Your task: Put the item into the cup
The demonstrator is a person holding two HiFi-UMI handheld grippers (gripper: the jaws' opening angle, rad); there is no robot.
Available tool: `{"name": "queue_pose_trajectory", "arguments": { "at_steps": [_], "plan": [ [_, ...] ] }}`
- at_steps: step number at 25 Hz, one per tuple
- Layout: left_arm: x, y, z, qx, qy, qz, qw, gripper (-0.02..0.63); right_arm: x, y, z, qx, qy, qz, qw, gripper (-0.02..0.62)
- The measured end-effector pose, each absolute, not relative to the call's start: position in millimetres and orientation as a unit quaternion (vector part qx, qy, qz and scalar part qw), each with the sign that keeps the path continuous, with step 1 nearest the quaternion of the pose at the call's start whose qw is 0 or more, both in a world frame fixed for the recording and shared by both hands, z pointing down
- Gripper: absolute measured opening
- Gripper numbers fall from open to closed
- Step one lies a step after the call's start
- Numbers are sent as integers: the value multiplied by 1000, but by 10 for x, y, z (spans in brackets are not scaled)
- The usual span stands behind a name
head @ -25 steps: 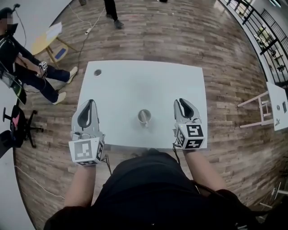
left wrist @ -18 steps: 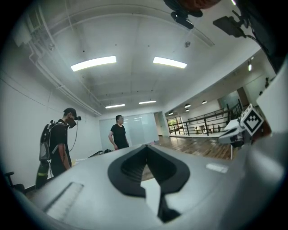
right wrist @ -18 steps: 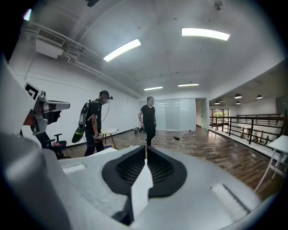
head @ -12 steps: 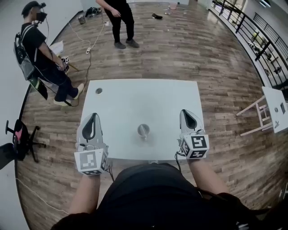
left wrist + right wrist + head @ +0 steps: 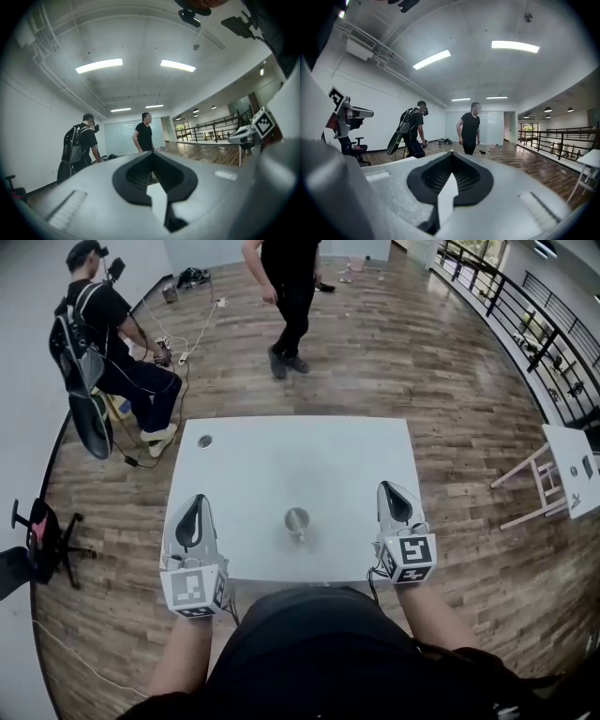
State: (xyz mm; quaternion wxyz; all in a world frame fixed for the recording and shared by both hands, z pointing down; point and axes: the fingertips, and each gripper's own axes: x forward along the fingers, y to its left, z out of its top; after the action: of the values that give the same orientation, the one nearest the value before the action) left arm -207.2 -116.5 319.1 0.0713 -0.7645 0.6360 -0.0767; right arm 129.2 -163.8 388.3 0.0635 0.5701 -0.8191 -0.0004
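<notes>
Two grippers, each with jaws pressed together on nothing: left gripper [image 5: 195, 499] at the cup's 9 o'clock, right gripper [image 5: 386, 487] at its 3 o'clock. One metal cup [image 5: 297, 518], upright on one white table [image 5: 281, 451]. No item shows outside the cup, and its contents are too small to tell. Two bystanders: backpack wearer [image 5: 103, 329] at 10 o'clock, walker [image 5: 291, 292] at 12. Likely best handling: find the item first, spread one gripper's jaws before reaching, and avoid bumping the cup.
</notes>
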Motion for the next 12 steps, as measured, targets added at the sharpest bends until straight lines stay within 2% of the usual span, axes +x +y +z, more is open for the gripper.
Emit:
{"name": "queue_pose_trajectory", "arguments": {
  "at_steps": [12],
  "plan": [
    [-2047,-1249,3342,-773,627,-78,51,6,1408,-1565,3972,595,-802,2,60,0]
  ]
}}
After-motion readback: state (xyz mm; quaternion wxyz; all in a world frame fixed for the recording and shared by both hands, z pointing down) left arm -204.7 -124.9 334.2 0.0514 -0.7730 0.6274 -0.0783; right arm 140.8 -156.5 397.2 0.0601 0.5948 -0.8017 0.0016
